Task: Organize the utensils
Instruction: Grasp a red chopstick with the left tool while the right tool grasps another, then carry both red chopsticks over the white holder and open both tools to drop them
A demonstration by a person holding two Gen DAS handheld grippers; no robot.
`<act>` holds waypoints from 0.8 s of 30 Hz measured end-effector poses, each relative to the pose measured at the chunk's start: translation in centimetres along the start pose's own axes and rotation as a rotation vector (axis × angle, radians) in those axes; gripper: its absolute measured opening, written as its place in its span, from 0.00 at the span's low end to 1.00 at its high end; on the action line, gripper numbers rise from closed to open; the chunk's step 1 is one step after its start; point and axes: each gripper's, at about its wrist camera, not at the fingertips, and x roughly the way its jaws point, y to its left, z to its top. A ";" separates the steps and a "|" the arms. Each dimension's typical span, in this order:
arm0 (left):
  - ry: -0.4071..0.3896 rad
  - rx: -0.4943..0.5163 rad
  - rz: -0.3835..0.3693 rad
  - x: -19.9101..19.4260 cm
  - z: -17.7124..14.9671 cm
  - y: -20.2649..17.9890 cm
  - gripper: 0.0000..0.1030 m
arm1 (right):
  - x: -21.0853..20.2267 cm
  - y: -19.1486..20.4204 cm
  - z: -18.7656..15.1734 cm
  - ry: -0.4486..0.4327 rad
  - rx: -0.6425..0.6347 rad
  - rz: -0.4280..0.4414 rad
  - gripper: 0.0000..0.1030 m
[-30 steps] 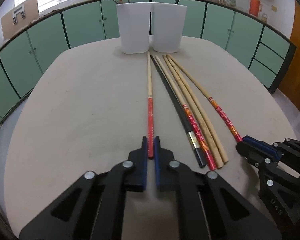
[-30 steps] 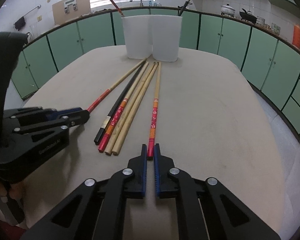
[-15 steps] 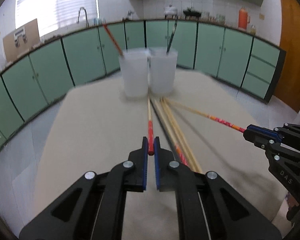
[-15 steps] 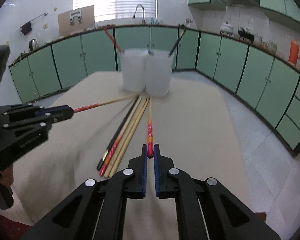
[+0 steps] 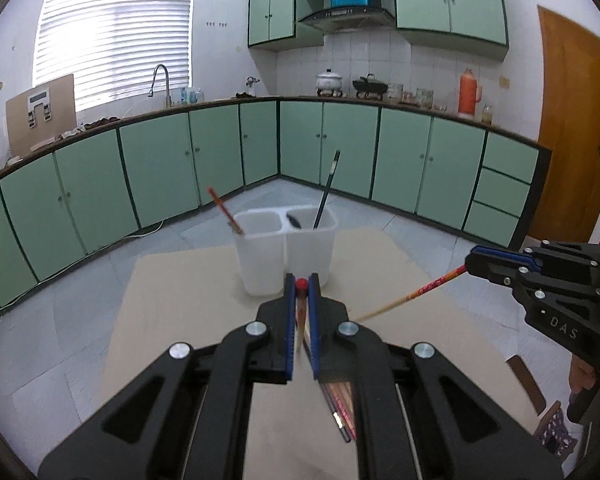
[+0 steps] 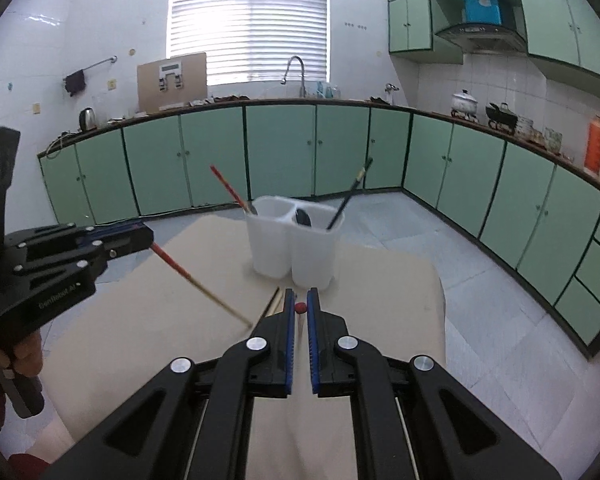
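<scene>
A red-handled wooden chopstick with a plain pale tip [image 5: 300, 322] is pinched at its red end between the blue-padded fingers of the left gripper [image 5: 301, 286], jaws closed down narrow on it, and it hangs in the air above the beige tabletop [image 5: 180, 300], slanting down and away from the gripper; in the right wrist view its pale far end reaches down toward the tabletop surface, though whether it touches cannot be told. A second chopstick with a red patterned handle and pale wooden shaft [image 5: 408, 298] is clamped the same way by its red end in the right gripper [image 6: 299, 307], also closed narrow, and it too is lifted, angling down toward the middle of the tabletop. Below the left gripper a small bundle of chopsticks, one black and the others red and wooden [image 5: 340, 408], lies flat on the tabletop, partly hidden by the gripper's black frame. Beyond both grippers stands a white translucent two-compartment plastic holder [image 6: 296, 248] on the tabletop; its left compartment holds one red chopstick leaning left [image 6: 230, 190], and its right compartment holds a black chopstick leaning right [image 6: 350, 194] along with a dark rounded utensil head [image 6: 303, 217]. Around the tabletop run green cabinets [image 5: 160, 168], and a hand [image 6: 26, 356] grips the left gripper's handle.
</scene>
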 end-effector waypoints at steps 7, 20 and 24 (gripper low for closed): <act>-0.041 -0.026 -0.029 -0.6 2.0 0.6 0.05 | -0.3 -0.4 2.3 -0.009 -0.023 0.039 0.06; -0.183 -0.026 -0.036 -2.7 7.5 1.1 0.05 | -1.4 -1.7 9.0 -0.128 -0.033 0.073 0.06; -0.258 -0.028 -0.023 -3.2 10.3 1.2 0.05 | -1.3 -2.5 12.8 -0.197 -0.026 0.060 0.06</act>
